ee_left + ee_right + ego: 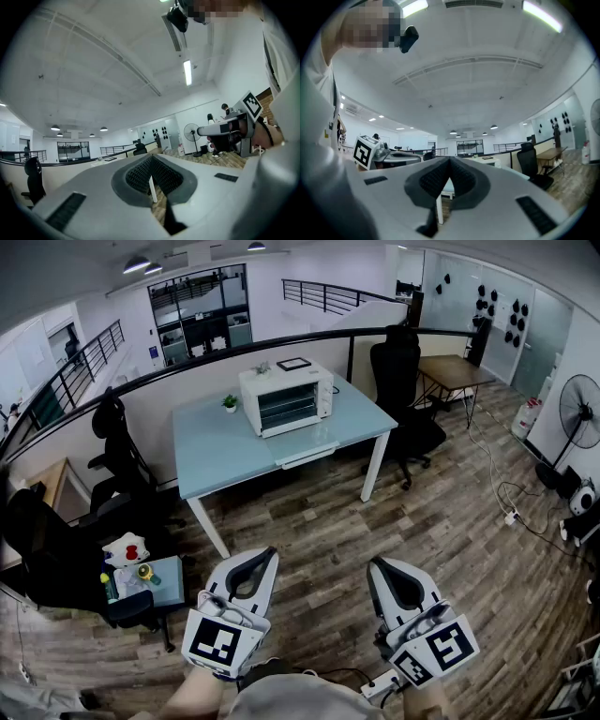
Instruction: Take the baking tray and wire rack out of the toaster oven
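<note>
A white toaster oven (286,397) with its glass door closed stands on the pale blue table (225,451) across the room. The tray and rack inside cannot be made out. My left gripper (266,554) and right gripper (376,564) are held level near my body, far from the table, both shut with nothing between the jaws. In the left gripper view the left gripper (151,159) shows its jaws closed tip to tip, with the right gripper (202,131) at the side. The right gripper view shows the right gripper (450,161) closed the same way.
A small potted plant (230,403) sits beside the oven and a black frame (293,363) lies on top of it. Black office chairs (403,395) stand right and left (117,460) of the table. A small side table (150,582) with clutter is at left, a fan (581,413) at right.
</note>
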The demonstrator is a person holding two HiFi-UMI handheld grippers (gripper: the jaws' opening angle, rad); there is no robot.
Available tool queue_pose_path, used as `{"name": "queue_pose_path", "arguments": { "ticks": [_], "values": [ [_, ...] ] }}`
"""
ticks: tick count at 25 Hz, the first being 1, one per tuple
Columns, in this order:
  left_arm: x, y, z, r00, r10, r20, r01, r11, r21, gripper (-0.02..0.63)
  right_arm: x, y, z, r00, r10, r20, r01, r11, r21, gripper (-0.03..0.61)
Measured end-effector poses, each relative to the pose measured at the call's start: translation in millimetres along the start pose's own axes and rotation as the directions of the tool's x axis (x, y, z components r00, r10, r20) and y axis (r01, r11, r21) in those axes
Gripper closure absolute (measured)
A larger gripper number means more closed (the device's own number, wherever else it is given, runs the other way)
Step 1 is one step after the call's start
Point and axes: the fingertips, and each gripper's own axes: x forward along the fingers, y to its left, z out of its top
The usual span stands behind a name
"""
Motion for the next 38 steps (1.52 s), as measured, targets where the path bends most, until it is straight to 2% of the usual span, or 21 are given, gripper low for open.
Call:
{"name": "queue_pose_path", "arguments": {
  "ticks": [8, 10, 11, 12, 13, 15, 22, 26, 32, 38],
  "values": [
    [13, 5, -6, 1.000, 0.012, -0.007, -0.012, 1.000, -0.027, 0.609, 7, -18, -4, 0.999, -0.017, 0.031, 0.017, 1.000, 0.017, 0.575],
    [19, 11, -6, 0.999, 0.040, 0.010, -0.040, 0.999, -0.027, 0.609, 13, -26, -6, 0.998, -0.037, 0.044, 0.036, 0.999, 0.026, 0.574],
    [22, 17, -5, 0.998, 0.066, 0.021, -0.065, 0.998, -0.024, 0.536, 18, -30, -7, 0.998, -0.046, 0.045, 0.045, 0.999, 0.031, 0.444],
    [25, 22, -6, 0.995, 0.092, 0.031, -0.091, 0.996, -0.019, 0.348, 23, -34, -9, 0.998, -0.058, 0.040, 0.056, 0.998, 0.034, 0.254],
    [29, 29, -7, 0.993, 0.115, 0.038, -0.114, 0.993, -0.014, 0.279, 28, -40, -12, 0.997, -0.074, 0.035, 0.072, 0.997, 0.035, 0.204],
    [39, 40, -12, 0.990, 0.136, 0.042, -0.135, 0.991, -0.013, 0.242, 39, -51, -17, 0.994, -0.104, 0.031, 0.103, 0.994, 0.034, 0.169],
    [91, 78, -31, 0.993, 0.111, 0.029, -0.109, 0.993, -0.039, 0.241, 93, -85, -32, 0.993, -0.121, 0.000, 0.121, 0.992, 0.044, 0.175],
    [127, 113, -43, 0.995, 0.103, 0.014, -0.102, 0.992, -0.069, 0.241, 139, -111, -44, 0.991, -0.127, -0.028, 0.129, 0.988, 0.087, 0.181],
    [182, 182, -63, 0.995, 0.098, -0.009, -0.098, 0.980, -0.172, 0.241, 220, -146, -58, 0.991, -0.119, -0.060, 0.129, 0.972, 0.197, 0.193],
    [241, 250, -90, 0.997, 0.079, -0.020, -0.081, 0.949, -0.303, 0.241, 307, -177, -79, 0.992, -0.072, -0.105, 0.101, 0.947, 0.306, 0.206]
  ]
}}
